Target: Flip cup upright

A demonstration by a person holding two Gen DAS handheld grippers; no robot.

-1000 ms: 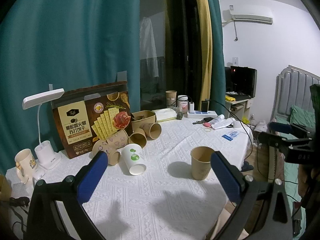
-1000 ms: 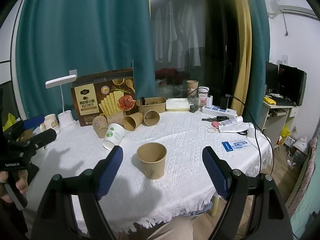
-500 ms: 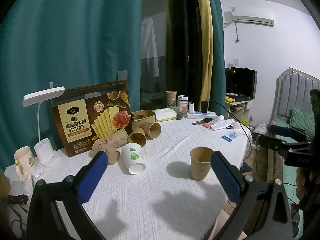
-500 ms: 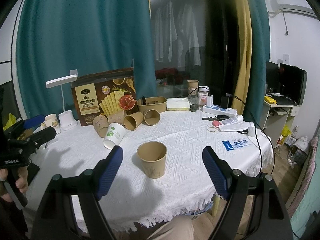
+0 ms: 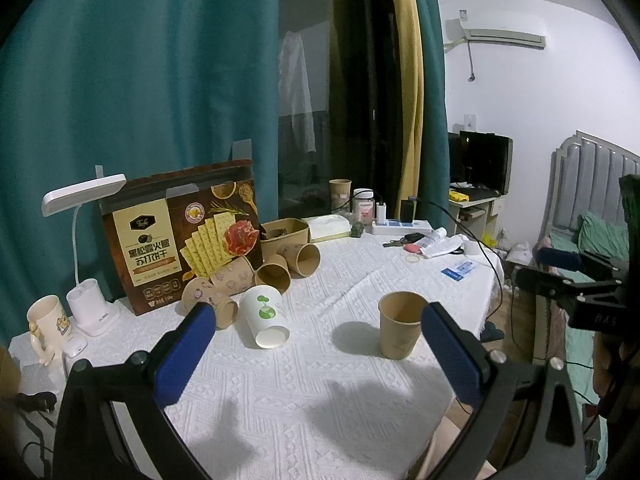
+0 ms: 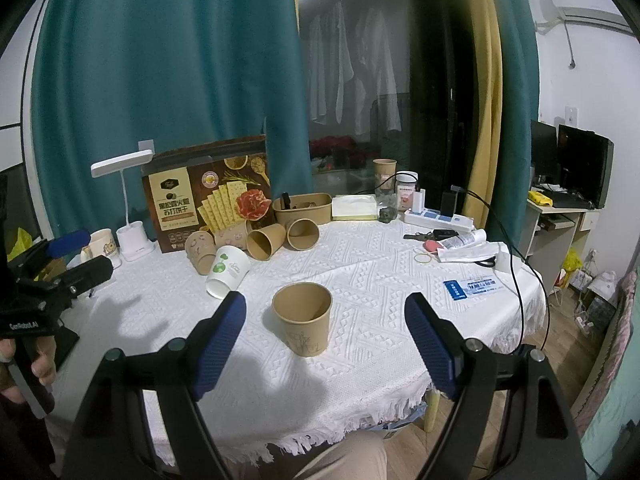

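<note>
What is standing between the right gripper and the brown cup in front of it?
Nothing visible. The right gripper is open, and only bare white tablecloth lies between its fingers and the upright brown cup. The tipped cups, such as the white cup, lie behind it.

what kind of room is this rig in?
Most likely a lived-in bedroom at home, not a lab: a padded bed headboard, a wall air conditioner, and a cloth-covered table crowded with paper cups and a cracker box.

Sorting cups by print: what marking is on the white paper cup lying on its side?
A green sprout logo on the white paper cup; clearest in the left wrist view.
</note>
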